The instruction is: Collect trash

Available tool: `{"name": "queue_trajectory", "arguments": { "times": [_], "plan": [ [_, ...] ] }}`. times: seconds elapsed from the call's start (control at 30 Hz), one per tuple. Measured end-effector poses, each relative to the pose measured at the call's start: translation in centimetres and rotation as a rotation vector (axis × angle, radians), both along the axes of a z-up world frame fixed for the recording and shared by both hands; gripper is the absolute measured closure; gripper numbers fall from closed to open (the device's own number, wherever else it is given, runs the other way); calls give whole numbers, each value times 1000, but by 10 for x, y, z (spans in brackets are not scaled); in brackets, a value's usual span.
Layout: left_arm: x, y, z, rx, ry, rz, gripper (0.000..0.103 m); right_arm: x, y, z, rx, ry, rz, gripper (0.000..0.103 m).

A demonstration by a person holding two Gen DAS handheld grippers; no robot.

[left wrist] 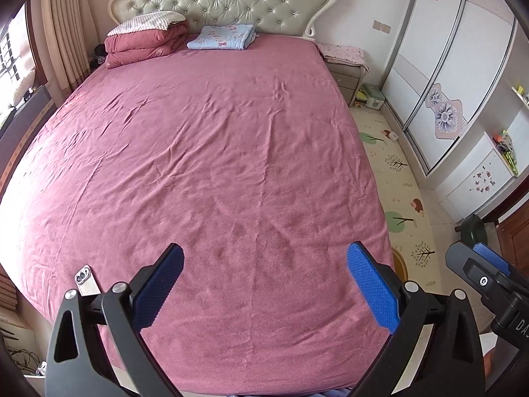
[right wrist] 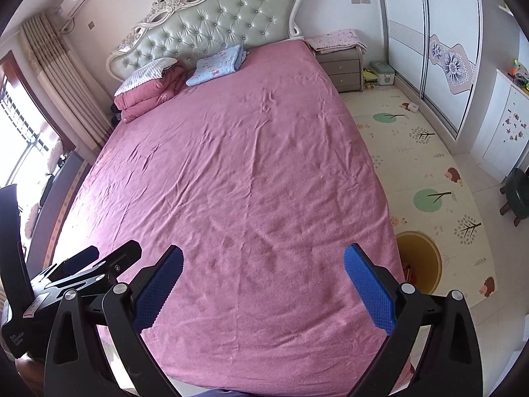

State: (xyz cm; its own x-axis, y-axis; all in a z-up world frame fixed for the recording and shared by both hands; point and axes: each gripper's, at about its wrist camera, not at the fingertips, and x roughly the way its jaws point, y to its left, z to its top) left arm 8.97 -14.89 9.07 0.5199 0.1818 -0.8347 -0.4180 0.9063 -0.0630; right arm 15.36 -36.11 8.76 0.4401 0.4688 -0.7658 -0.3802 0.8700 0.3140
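Note:
My left gripper (left wrist: 266, 248) hangs open over the foot of a bed with a pink sheet (left wrist: 205, 152), nothing between its blue pads. My right gripper (right wrist: 264, 248) is open too, its jaws wide and empty over the same end of the bed (right wrist: 238, 165). Each gripper shows in the other's view: the right one (left wrist: 489, 259) at the far right, the left one (right wrist: 105, 256) at the lower left. A small white object (right wrist: 411, 107) lies on the play mat by the wardrobe. A round yellow bin (right wrist: 420, 261) stands on the floor beside the bed's right corner.
A phone (left wrist: 86, 279) lies on the sheet by my left gripper. A folded red quilt (left wrist: 145, 44) and a blue blanket (left wrist: 221, 37) sit by the headboard. A nightstand (right wrist: 342, 64), a wardrobe (right wrist: 439, 49) and a dark stool (right wrist: 517, 192) border the play mat (right wrist: 429, 172).

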Motion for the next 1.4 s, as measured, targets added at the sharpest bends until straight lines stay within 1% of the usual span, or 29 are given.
{"name": "queue_trajectory", "arguments": {
  "times": [0.13, 0.3, 0.5, 0.73, 0.9, 1.1, 1.4],
  "plan": [
    [1, 1, -1, -17, 0, -2, 4, 0, 0, 1, -3, 1, -2, 9],
    [0, 1, 2, -17, -22, 7, 4, 2, 1, 0, -5, 6, 7, 9],
    [0, 2, 4, -13, -30, 5, 4, 3, 2, 1, -7, -1, 13, 9],
    [4, -3, 3, 5, -27, -15, 4, 5, 3, -2, -3, 11, 12, 9],
    [6, -2, 1, 3, -15, -8, 4, 7, 1, -3, 0, 15, -1, 9],
    [9, -2, -3, 21, 9, 0, 4, 9, -1, -6, 3, 31, -10, 9],
    [14, -2, -5, 8, 9, -13, 4, 11, -4, -5, 0, 25, -21, 9]
  ]
}}
